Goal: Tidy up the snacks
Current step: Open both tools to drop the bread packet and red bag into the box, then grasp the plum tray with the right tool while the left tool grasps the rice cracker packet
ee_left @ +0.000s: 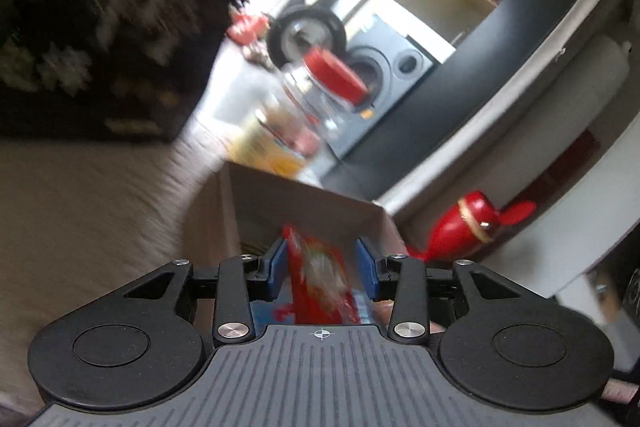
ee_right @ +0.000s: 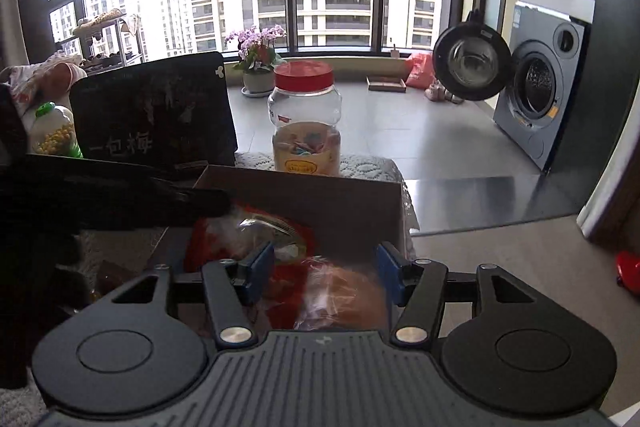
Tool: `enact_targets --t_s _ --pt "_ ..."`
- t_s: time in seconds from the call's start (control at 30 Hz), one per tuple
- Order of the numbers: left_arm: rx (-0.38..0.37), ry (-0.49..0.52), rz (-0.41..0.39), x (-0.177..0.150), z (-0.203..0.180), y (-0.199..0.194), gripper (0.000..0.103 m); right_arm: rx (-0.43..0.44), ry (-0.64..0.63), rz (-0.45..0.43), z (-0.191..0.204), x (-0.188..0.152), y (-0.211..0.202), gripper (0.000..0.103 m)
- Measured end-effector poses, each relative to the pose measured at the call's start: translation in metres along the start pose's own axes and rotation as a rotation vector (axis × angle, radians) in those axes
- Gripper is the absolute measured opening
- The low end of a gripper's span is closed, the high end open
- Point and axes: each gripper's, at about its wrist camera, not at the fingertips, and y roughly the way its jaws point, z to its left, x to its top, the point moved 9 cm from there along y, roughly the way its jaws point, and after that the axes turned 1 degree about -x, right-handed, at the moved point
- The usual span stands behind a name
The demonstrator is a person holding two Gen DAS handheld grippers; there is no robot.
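An open cardboard box (ee_left: pixel 308 203) (ee_right: pixel 320 193) sits on the lace-covered table below both grippers. Between the blue pads of my left gripper (ee_left: pixel 322 257) hangs a red snack packet (ee_left: pixel 320 283), over the box. It leans on the left pad, and a gap shows at the right pad, so the jaws are open. In the right wrist view my right gripper (ee_right: pixel 326 263) is closed on a clear-wrapped orange-brown snack (ee_right: pixel 344 295) above the box. A red packet (ee_right: pixel 256 227) lies inside. The dark shape of the left gripper (ee_right: pixel 120 195) crosses in from the left.
A clear jar with a red lid (ee_right: pixel 306 119) (ee_left: pixel 324 95) stands just behind the box. A large black snack bag (ee_right: pixel 156 111) stands to its left, next to a green-capped jar of yellow sweets (ee_right: pixel 52 131). A washing machine (ee_right: pixel 540 99) with its door open is at the right.
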Motion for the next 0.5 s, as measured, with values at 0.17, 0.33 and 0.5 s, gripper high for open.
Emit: enact_targets --t_s 0.17,0.33,0.5 --pt "0.100 0.109 -0.075 0.002 0.014 -0.061 0.042 0.028 -0.005 0.022 0.016 0.000 -0.003 0.060" --pt "0.403 0.152 -0.156 0.007 0.068 -0.132 0.042 0.125 -0.042 0.039 0.068 0.003 -0.003 0.060" --pt "0.515 0.078 -0.072 -0.020 0.120 -0.170 0.042 0.263 -0.140 0.093 0.157 -0.004 0.014 0.060"
